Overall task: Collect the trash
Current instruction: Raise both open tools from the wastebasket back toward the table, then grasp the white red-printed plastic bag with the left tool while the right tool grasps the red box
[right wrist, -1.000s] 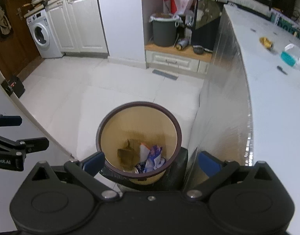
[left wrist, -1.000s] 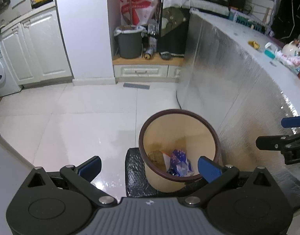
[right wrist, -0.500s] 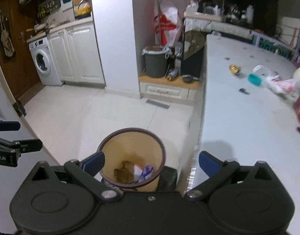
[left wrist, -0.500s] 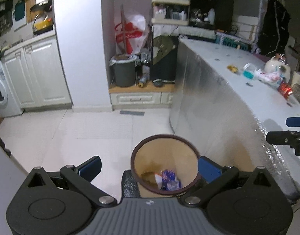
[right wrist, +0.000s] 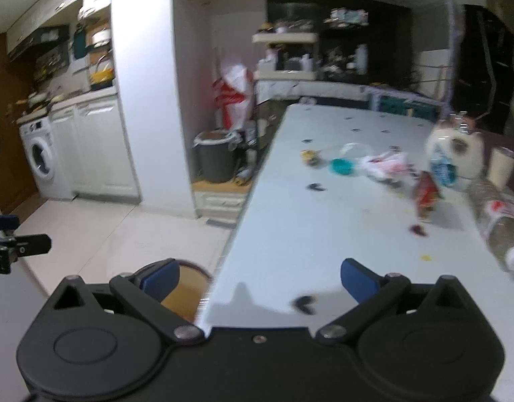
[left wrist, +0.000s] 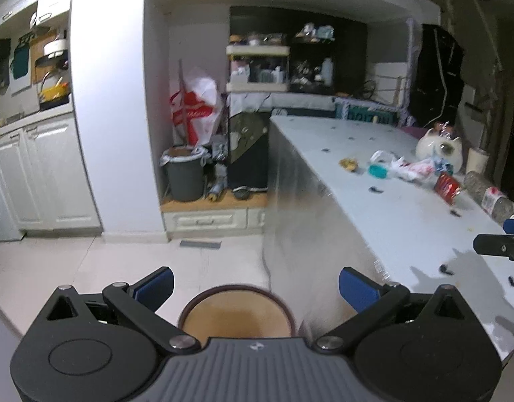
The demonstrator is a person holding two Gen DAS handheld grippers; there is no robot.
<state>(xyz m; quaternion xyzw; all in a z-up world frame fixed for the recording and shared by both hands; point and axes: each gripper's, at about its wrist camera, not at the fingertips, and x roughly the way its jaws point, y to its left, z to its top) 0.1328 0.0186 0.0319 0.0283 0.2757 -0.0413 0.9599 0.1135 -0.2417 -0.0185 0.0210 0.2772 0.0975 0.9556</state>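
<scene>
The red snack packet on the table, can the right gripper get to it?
Probably yes. The right gripper is open and empty, and bare white table lies between it and the red snack packet. The plastic bottle lies off to one side, not in the way.

White counter point(right wrist: 324, 234): red wrapper point(right wrist: 424, 197), teal lid point(right wrist: 341, 166), plastic bottle point(right wrist: 498, 221), scattered scraps.

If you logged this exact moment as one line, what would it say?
left gripper: open, empty, above tan bin | right gripper: open, empty, over white counter edge | red wrapper, plastic bottle: uncollected on counter
</scene>
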